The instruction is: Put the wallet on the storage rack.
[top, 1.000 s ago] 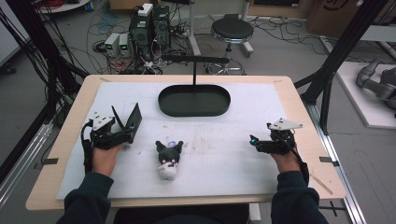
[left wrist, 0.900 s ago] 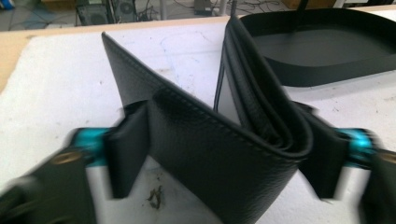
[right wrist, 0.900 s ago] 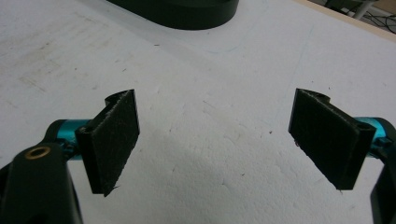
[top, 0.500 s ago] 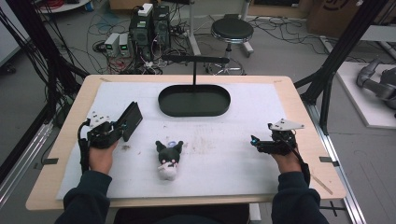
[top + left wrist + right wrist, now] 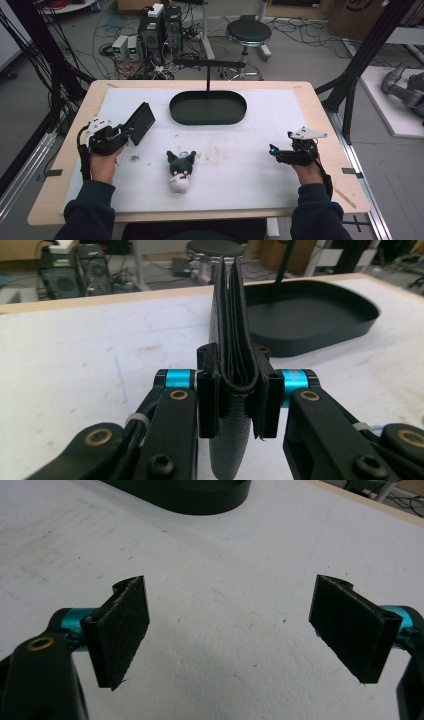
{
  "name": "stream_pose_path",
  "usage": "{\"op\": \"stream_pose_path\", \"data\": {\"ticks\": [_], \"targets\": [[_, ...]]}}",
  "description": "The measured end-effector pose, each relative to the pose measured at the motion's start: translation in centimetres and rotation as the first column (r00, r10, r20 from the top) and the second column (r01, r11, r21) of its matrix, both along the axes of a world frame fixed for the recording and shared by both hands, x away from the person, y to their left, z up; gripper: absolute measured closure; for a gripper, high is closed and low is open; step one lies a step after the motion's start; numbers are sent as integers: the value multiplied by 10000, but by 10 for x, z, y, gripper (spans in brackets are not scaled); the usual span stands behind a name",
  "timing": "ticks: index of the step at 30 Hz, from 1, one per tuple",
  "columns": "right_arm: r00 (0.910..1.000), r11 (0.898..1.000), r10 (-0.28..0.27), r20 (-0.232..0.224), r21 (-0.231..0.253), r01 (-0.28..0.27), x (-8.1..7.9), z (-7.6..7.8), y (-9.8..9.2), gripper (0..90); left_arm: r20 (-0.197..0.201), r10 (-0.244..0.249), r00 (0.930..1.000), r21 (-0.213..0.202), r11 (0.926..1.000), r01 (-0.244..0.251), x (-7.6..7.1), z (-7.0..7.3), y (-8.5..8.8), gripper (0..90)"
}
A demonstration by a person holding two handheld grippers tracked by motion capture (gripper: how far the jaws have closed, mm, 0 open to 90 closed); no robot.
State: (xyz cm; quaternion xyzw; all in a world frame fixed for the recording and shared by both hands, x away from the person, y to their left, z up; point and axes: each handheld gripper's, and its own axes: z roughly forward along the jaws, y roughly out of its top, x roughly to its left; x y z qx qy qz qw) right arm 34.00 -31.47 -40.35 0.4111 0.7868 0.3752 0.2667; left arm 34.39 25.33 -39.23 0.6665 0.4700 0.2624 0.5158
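Observation:
My left gripper (image 5: 124, 134) is at the left of the table, shut on a folded black wallet (image 5: 140, 122) that sticks out up and to the right, clear of the mat. In the left gripper view the wallet (image 5: 231, 315) stands on edge, fold down, pinched between the two jaws of that gripper (image 5: 235, 390). My right gripper (image 5: 274, 151) hovers low at the right of the mat. In the right gripper view this gripper (image 5: 232, 630) is open, its pads wide apart over bare white mat. A small black-and-white plush toy (image 5: 180, 170) lies between the hands.
A black oval tray (image 5: 208, 119) with an upright post and crossbar stands at the back middle of the white mat; it appears ahead and right of the wallet as the tray (image 5: 310, 315) in the left gripper view. The wooden table edge frames the mat.
The left hand has drifted slightly left and back, and the wallet has tilted to lie flatter, pointing up-right. The right gripper has barely moved.

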Motion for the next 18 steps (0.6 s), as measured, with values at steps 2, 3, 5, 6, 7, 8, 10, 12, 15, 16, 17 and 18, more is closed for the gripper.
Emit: {"op": "stream_pose_path", "data": {"ticks": [2, 3, 5, 6, 7, 8, 10, 12, 15, 16, 17, 18], "targets": [[10000, 10000, -24, 17, 37, 24, 0, 1, -1, 165, 17, -91, 10000, -178, 9998, 91, 1, 3, 0, 761], [10000, 10000, -42, 34, 67, 42, 0, 1, -1, 165, 60, -219, 9997, -264, 9994, 221, 4, 9, -2, 761], [10000, 10000, -34, 61, 63, 33, 0, 1, -2, 165, 87, -221, 9997, -260, 9994, 223, 5, 12, -4, 761], [10000, 9999, -36, 60, 108, 35, 0, 2, -2, 165, 147, -243, 9996, -223, 9994, 246, 7, 15, -6, 761], [10000, 9999, -15, 70, 100, 14, 0, 2, -2, 165, 298, -341, 9990, -194, 9992, 347, 12, 22, -11, 761], [10000, 10000, 17, 81, 95, -17, 0, 2, -2, 165, 357, -408, 9985, -181, 9990, 414, 14, 25, -13, 761], [9999, 9999, 1, 100, 113, -3, 0, 3, -1, 165, 423, -470, 9980, -137, 9988, 476, 17, 28, -16, 761], [9999, 9999, 37, 101, 132, -38, 0, 3, -1, 165, 551, -649, 9964, -62, 9978, 654, 24, 32, -22, 761], [9999, 9999, 43, 129, 164, -45, 0, 4, 0, 165, 697, -1037, 9922, 225, 9945, 1024, 35, 36, -32, 761], [9999, 9999, 64, 159, 153, -66, 0, 4, 0, 165, 798, -1265, 9887, 306, 9918, 1244, 39, 36, -35, 761], [9999, 9998, 74, 154, 177, -77, 0, 4, 0, 165, 908, -1461, 9851, 414, 9889, 1428, 42, 36, -38, 761], [9998, 9998, 79, 163, 165, -82, 0, 4, 0, 165, 934, -1554, 9834, 492, 9873, 1513, 46, 35, -41, 760]]}}
